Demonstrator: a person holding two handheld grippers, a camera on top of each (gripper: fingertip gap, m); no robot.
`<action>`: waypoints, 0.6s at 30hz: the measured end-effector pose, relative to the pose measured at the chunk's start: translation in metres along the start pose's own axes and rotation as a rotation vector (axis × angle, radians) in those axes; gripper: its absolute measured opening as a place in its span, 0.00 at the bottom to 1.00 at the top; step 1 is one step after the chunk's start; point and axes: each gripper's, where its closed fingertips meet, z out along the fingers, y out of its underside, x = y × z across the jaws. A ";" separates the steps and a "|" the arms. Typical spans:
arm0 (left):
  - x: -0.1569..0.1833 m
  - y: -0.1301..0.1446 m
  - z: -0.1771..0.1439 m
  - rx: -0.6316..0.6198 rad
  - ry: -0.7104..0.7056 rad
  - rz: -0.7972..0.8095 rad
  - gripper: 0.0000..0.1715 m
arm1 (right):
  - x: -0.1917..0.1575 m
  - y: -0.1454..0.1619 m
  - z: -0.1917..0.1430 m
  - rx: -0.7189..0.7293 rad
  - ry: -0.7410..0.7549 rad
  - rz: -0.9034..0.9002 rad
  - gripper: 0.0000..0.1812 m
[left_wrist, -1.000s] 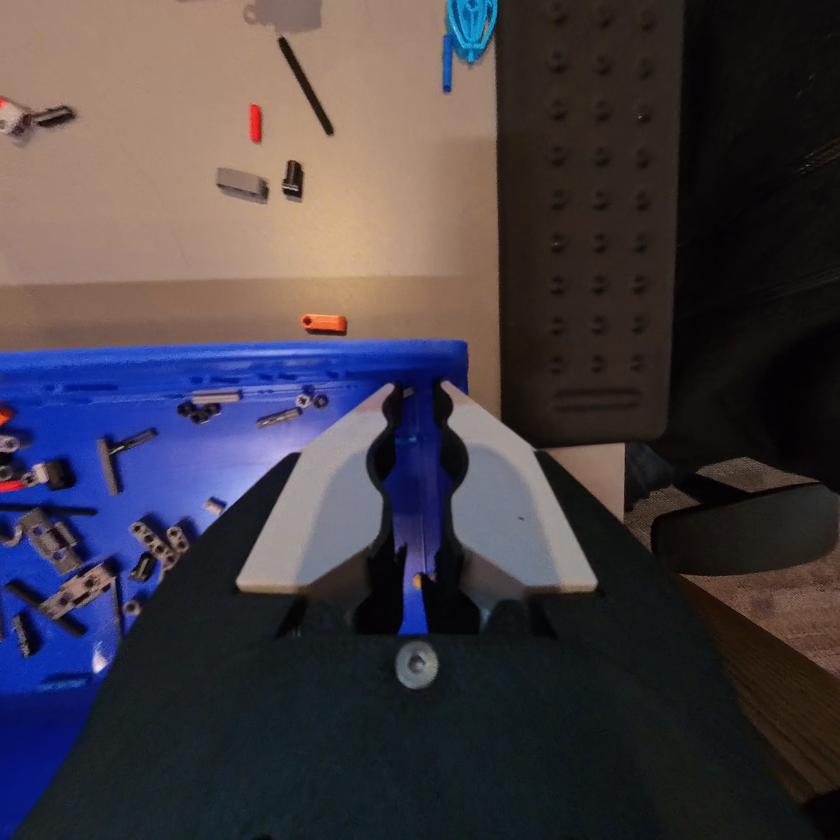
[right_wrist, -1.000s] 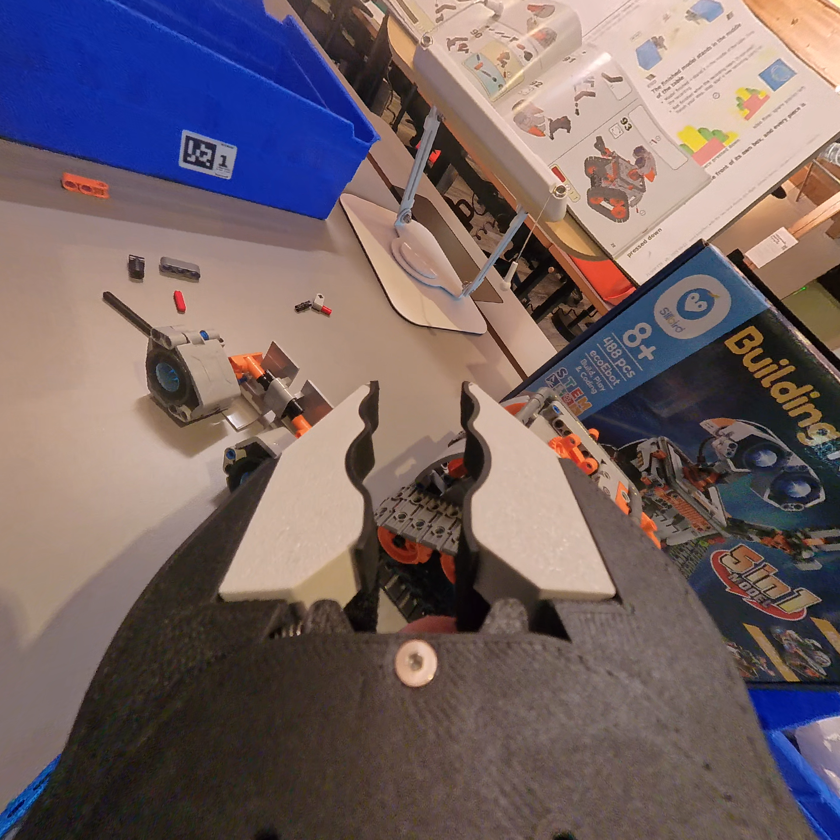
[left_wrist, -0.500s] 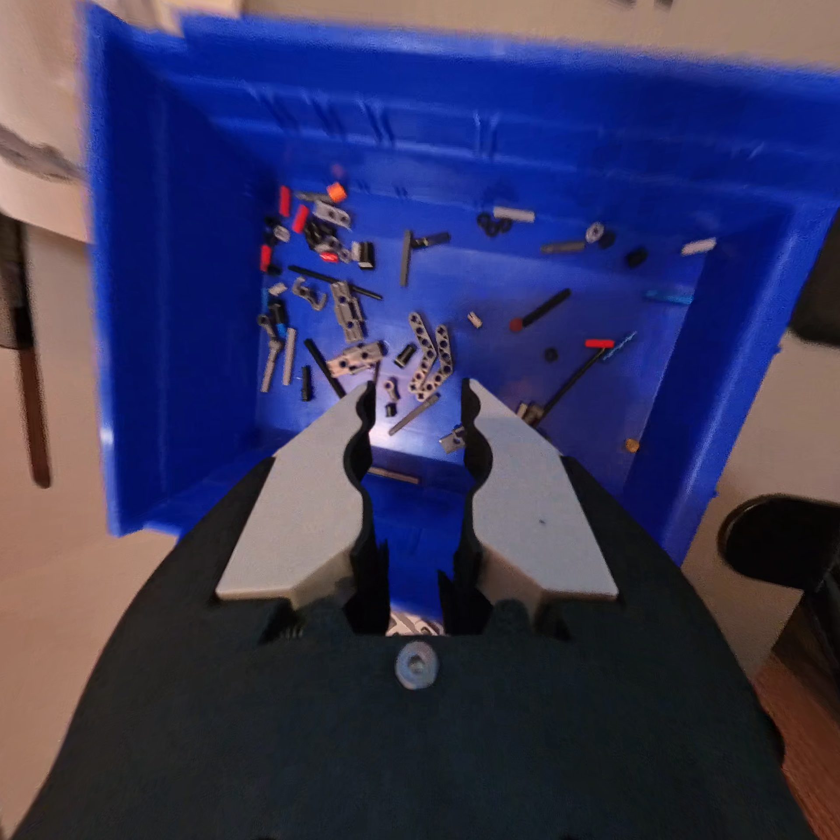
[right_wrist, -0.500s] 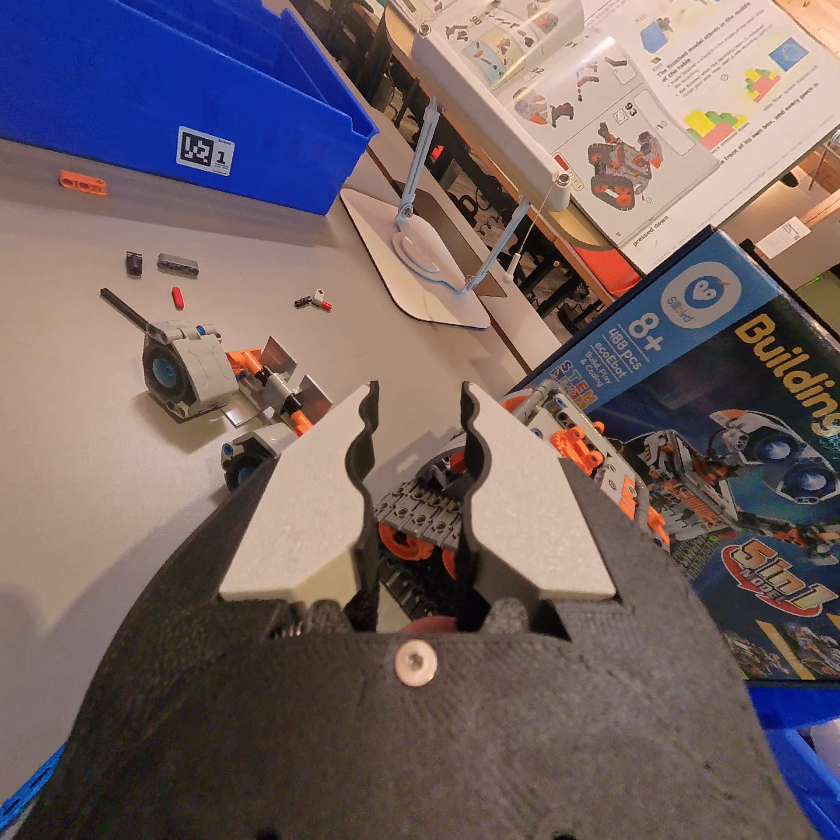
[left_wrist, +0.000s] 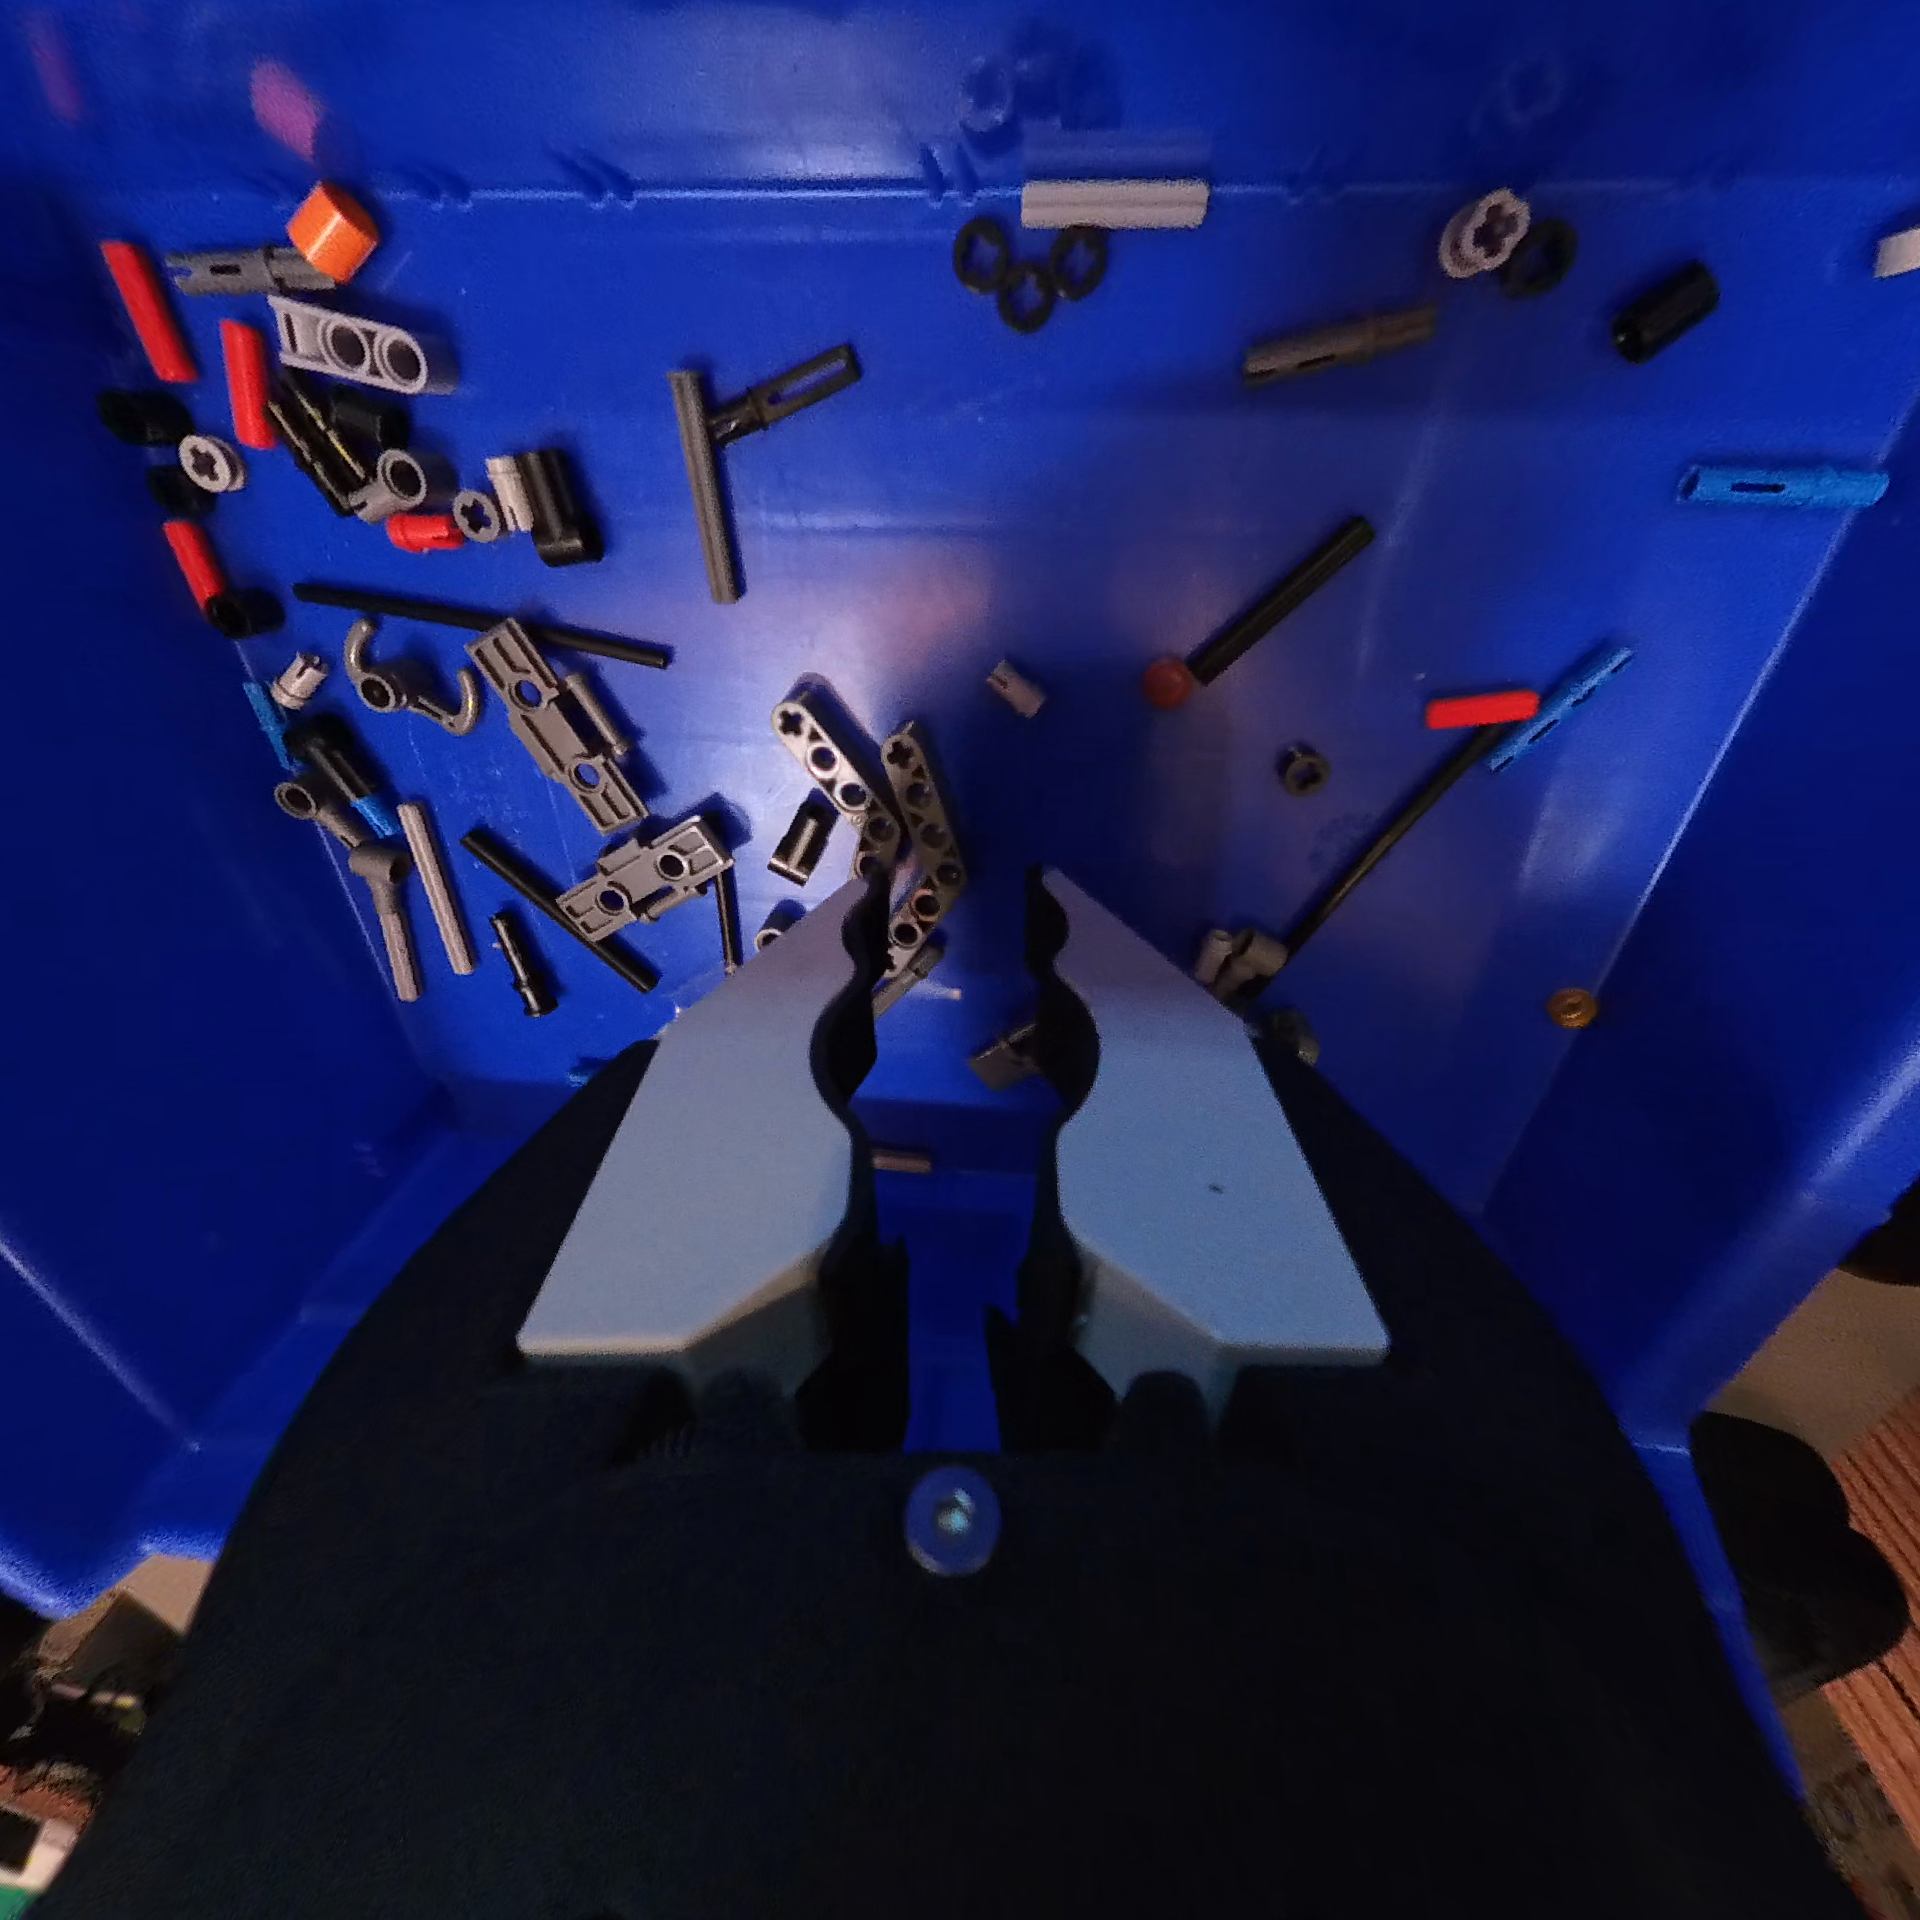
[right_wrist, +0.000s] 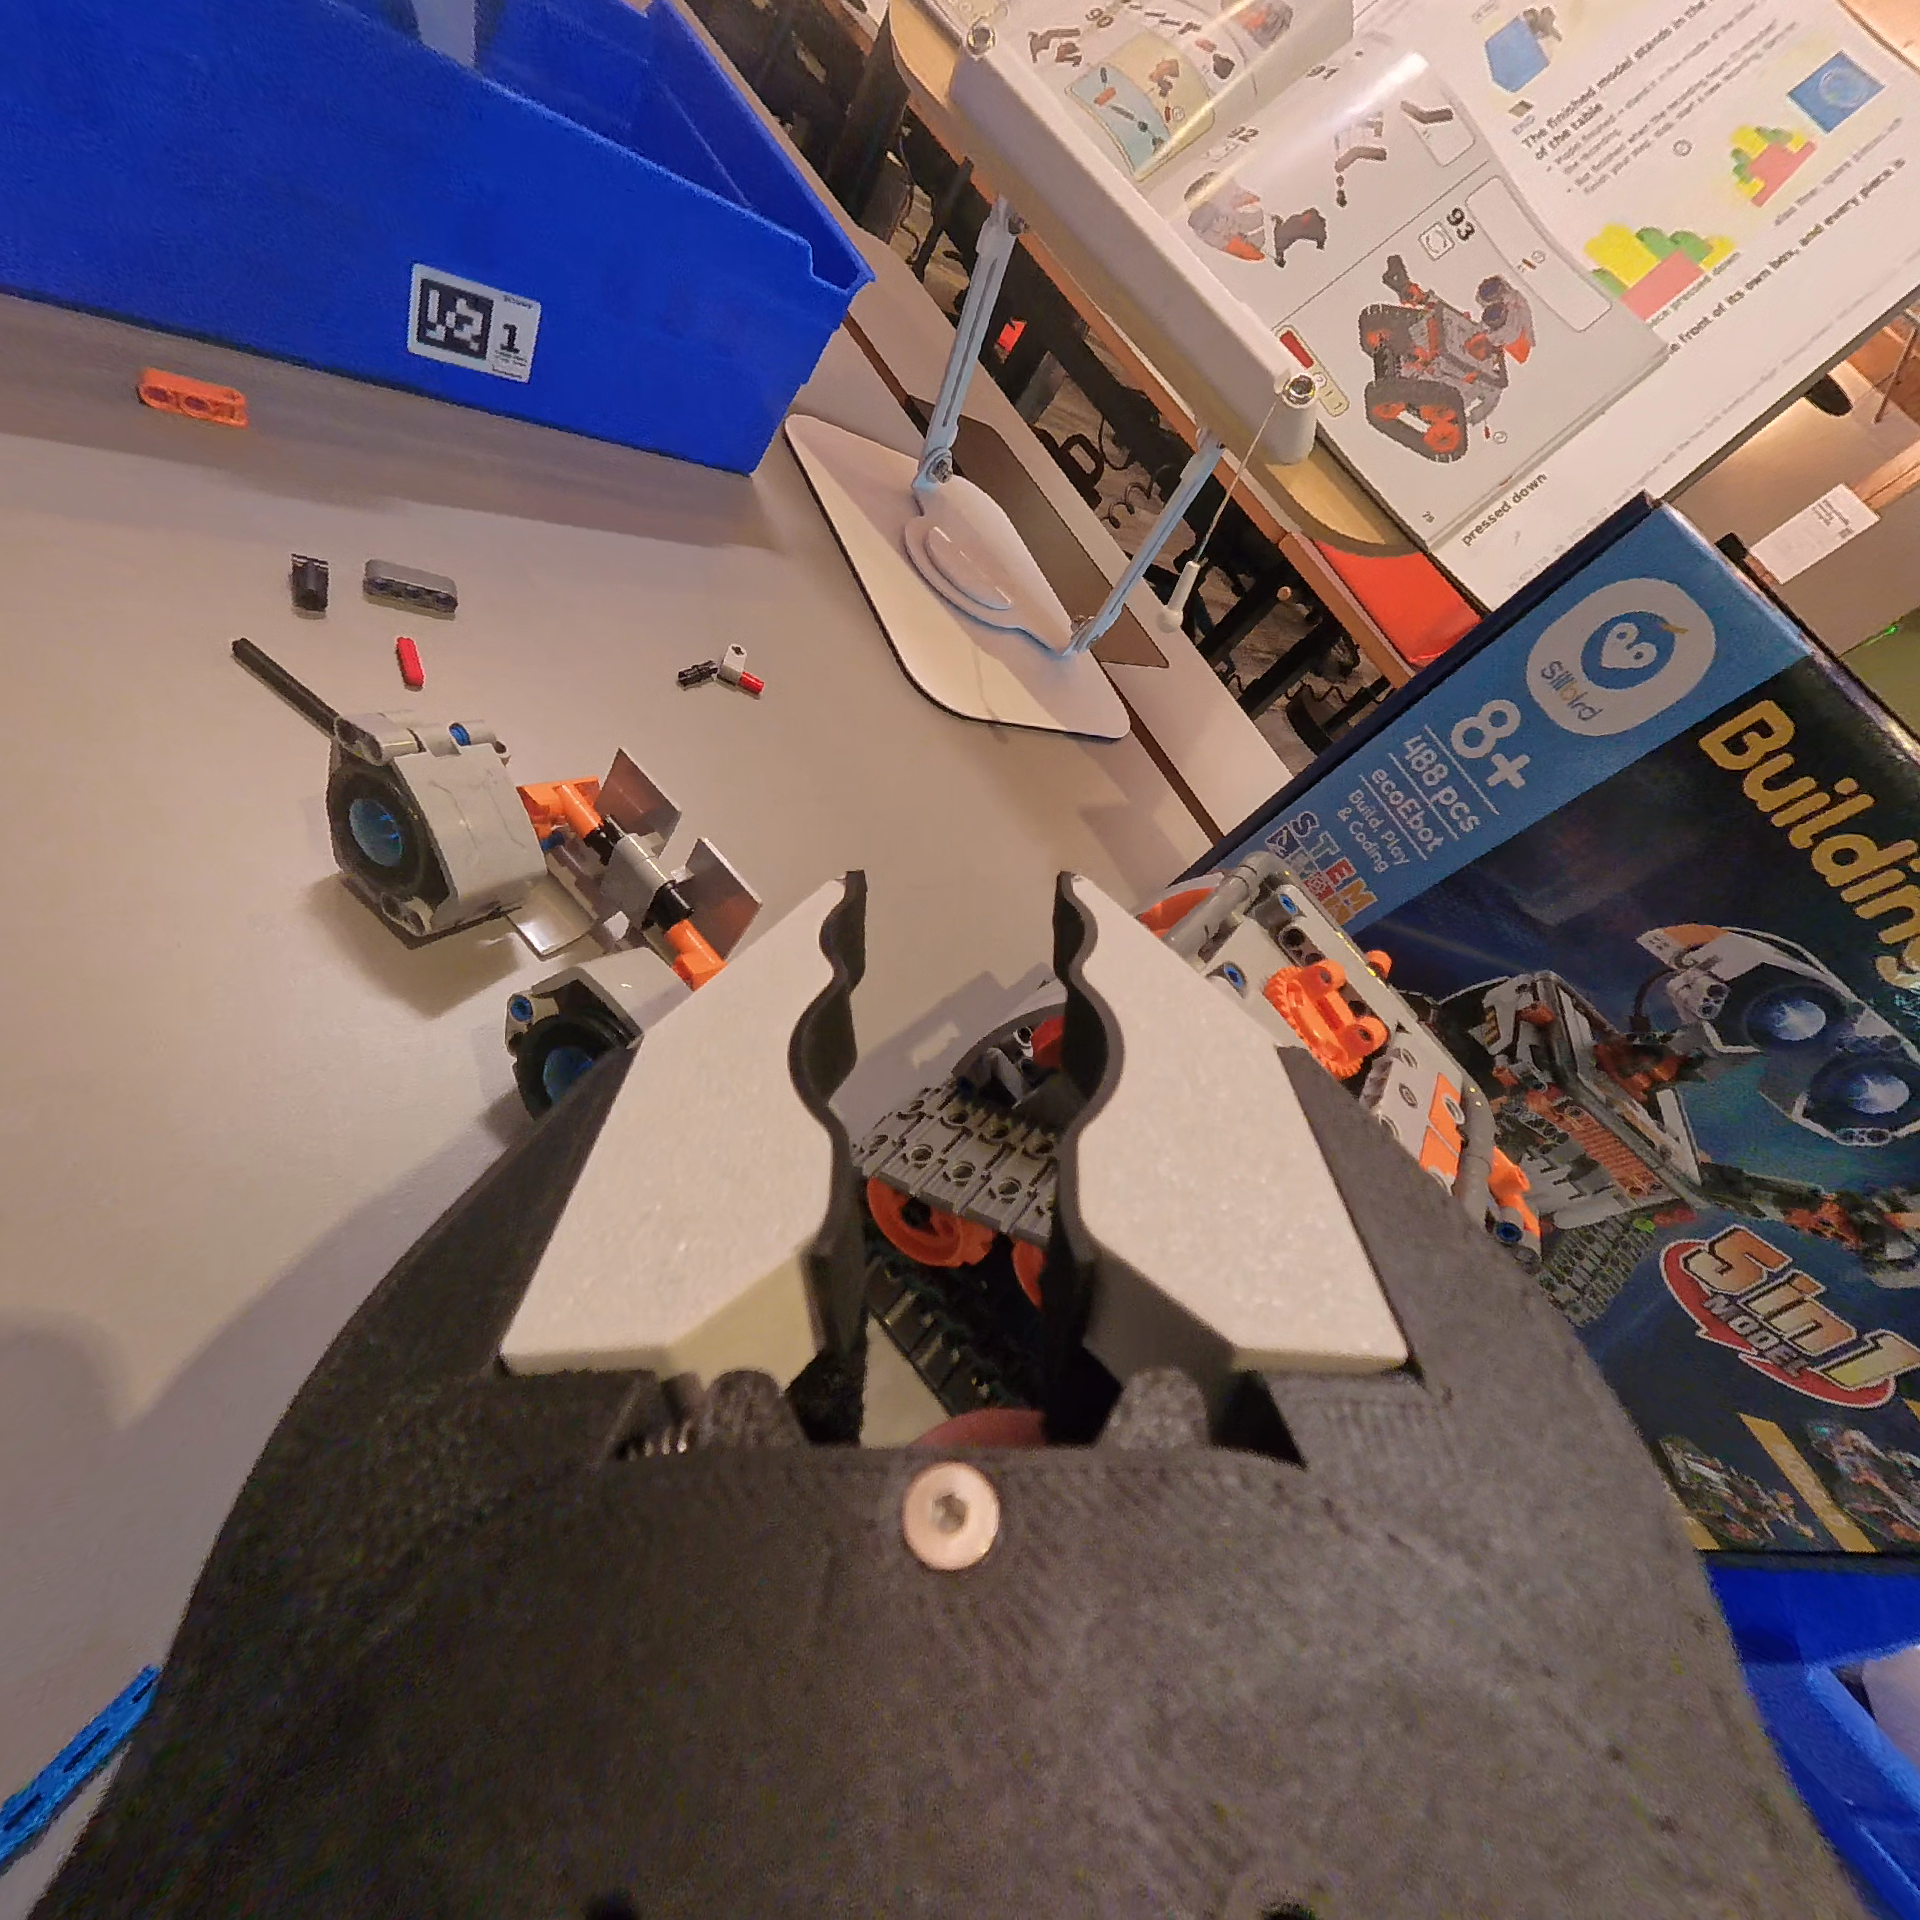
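Your left gripper (left_wrist: 954, 883) has moved a long way in the last second. It was at the rim of the blue bin (left_wrist: 1714, 935) with its jaws nearly together; now it is down inside the bin, with the loose parts filling the view. The jaws are released and hold nothing. Two bent grey beams (left_wrist: 914, 821) lie just past the tips at 12 o'clock, reaching in beside the left-hand tip. A small grey connector (left_wrist: 1010, 1055) lies close against the right-hand finger at 3 o'clock. I can't tell whether either is touched.

Your right gripper (right_wrist: 956, 894) has barely shifted. Its jaws are released and empty, above the tracked model (right_wrist: 977, 1143) on the desk (right_wrist: 156, 1039). A grey wheel assembly (right_wrist: 436, 831) lies at 10 o'clock.

As for writing, a white sticker (right_wrist: 473, 322) with a black square code and a digit sits on the bin's outer wall at 11 o'clock. The dark blue kit box (right_wrist: 1662, 935) at 3 o'clock carries a round logo, an age mark, a piece count and large yellow lettering. The open instruction booklet (right_wrist: 1507, 208) on its stand (right_wrist: 987, 561) at 1 o'clock shows printed diagrams and small text.
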 end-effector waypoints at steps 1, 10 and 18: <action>0.000 -0.001 0.000 -0.006 0.000 0.007 0.14 | 0.000 0.000 0.000 0.000 -0.001 -0.002 0.19; 0.009 -0.021 0.006 0.045 -0.040 0.090 0.03 | 0.000 -0.004 -0.006 0.013 0.012 -0.017 0.19; 0.006 -0.024 -0.001 0.106 -0.079 0.033 0.03 | -0.001 -0.008 -0.008 0.026 0.009 -0.030 0.19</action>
